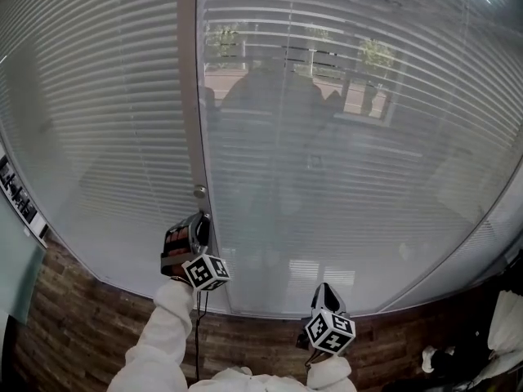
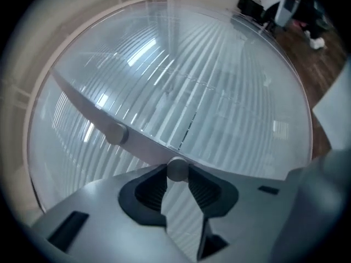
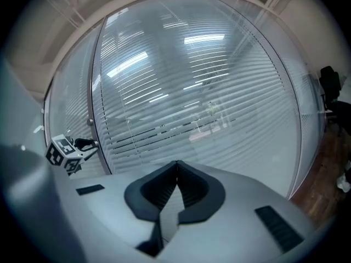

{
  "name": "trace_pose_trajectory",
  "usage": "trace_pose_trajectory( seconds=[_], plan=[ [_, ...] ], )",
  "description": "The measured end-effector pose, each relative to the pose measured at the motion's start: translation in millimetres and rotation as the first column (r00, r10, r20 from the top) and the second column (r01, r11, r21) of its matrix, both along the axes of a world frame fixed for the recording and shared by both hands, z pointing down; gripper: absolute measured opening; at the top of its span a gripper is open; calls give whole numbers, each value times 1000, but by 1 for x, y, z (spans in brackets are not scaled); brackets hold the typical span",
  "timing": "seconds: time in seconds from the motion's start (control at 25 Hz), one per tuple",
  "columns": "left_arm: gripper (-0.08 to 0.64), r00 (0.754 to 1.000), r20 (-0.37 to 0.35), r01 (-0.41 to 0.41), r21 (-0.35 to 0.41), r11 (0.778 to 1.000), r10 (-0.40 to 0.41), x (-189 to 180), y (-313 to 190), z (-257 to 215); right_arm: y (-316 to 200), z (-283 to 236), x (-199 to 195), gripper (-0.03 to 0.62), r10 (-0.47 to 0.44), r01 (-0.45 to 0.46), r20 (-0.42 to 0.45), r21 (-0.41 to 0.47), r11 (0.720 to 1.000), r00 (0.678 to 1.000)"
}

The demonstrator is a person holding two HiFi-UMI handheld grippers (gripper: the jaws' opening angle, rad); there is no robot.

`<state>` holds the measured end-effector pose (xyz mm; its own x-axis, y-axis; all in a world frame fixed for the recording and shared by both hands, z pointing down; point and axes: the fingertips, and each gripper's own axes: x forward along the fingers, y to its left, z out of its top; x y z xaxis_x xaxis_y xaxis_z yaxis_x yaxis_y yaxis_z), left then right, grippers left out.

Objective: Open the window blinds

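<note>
Head view: white slatted horizontal blinds behind glass cover the whole window, slats mostly closed, outside only hazy. Left gripper is up at the grey vertical frame post, just below a second round silver knob. Right gripper sits lower and to the right, well apart from the post. Left gripper view: a small round silver knob on the post sits between the fingertips, both pads touching its sides, so it is gripped. The knob's stem appears to point out of the post towards the gripper; judged, the coming twist would go about that axis. Right gripper view: jaw tips meet, nothing between them, facing the blinds. The left hand is the one on the control.
</note>
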<state>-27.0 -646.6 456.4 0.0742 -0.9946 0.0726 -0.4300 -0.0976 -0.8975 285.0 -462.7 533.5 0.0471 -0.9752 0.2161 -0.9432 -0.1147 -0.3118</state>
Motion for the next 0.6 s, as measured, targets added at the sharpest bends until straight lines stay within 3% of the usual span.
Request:
trace_pose_trajectory(
  seconds=[0.12,0.28,0.52,0.6],
  plan=[
    [121,984,-177,29,-26,999,-34,-2,2,1,1,1,1,12,3,-3,2,-2,1000,1000],
    [121,923,-380,35,-68,997,-58,-2,0,-1,-1,-2,6,12,13,-13,1,2,1000,1000],
    [121,850,-522,25,-101,995,-74,-4,2,-2,-1,-4,8,12,12,-12,3,3,1000,1000],
    [121,804,-588,17,-117,993,-83,-5,2,-4,-1,-7,9,12,13,-13,3,6,1000,1000]
  ],
)
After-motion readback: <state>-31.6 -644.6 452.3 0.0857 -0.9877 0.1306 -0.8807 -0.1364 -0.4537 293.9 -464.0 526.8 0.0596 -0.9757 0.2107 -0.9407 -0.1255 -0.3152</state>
